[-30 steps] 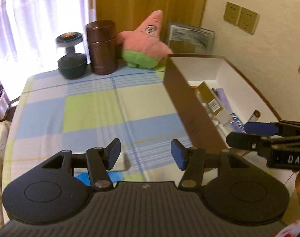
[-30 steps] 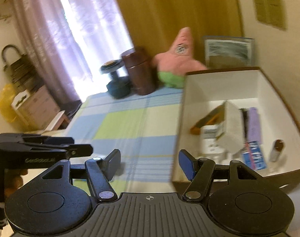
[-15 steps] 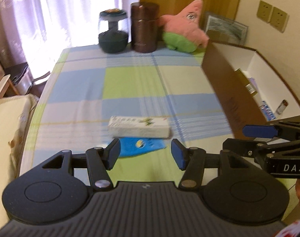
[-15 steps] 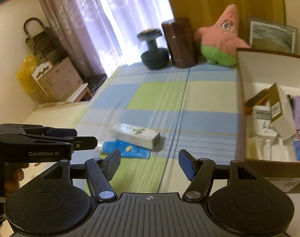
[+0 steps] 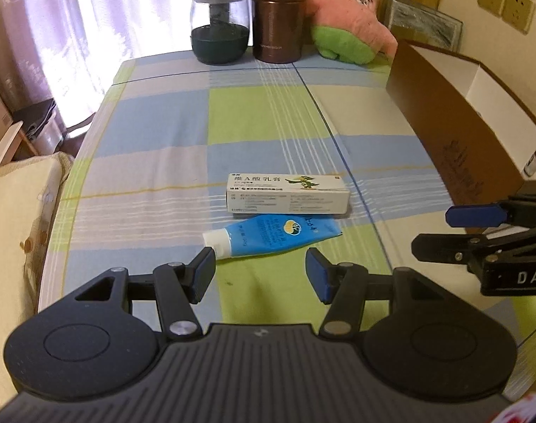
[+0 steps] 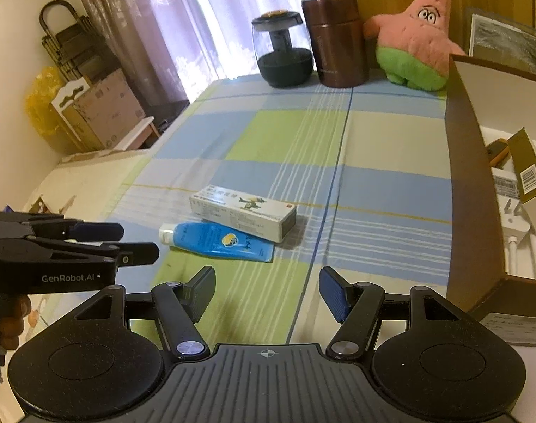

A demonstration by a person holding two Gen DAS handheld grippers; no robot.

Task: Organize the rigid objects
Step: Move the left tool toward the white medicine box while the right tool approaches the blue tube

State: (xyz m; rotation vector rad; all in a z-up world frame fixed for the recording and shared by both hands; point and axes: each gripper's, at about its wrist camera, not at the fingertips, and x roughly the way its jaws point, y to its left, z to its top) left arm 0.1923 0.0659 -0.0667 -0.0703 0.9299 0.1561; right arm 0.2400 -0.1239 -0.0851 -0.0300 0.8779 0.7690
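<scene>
Blue pads face each other across an empty gap on the left tool (image 5: 260, 271), its jaws apart and gripping nothing; the right tool (image 6: 267, 292) likewise stands apart and empty. A second ago the left view took in only cloth and the side of the carton; now both tools have dropped lower and tipped downward, and two items show just ahead of them. Nearest is a blue tube (image 5: 273, 235) lying flat, its white cap pointing toward the left tool's left finger. Touching its far side lies a white box (image 5: 288, 193), also flat. To the right stands the brown carton (image 6: 469, 190), well apart from the pair, with small packages inside. The worktop (image 5: 162, 134) wears a checked cloth of blue, green and cream. At its far edge stand a glass jar (image 5: 220, 24), a brown canister (image 5: 278, 17) and a pink star plush (image 5: 349, 21). Behind are curtains, wall sockets and cardboard boxes on the floor. Both tools angle down, side by side, and fingers grip the left tool's handle in the right view.
</scene>
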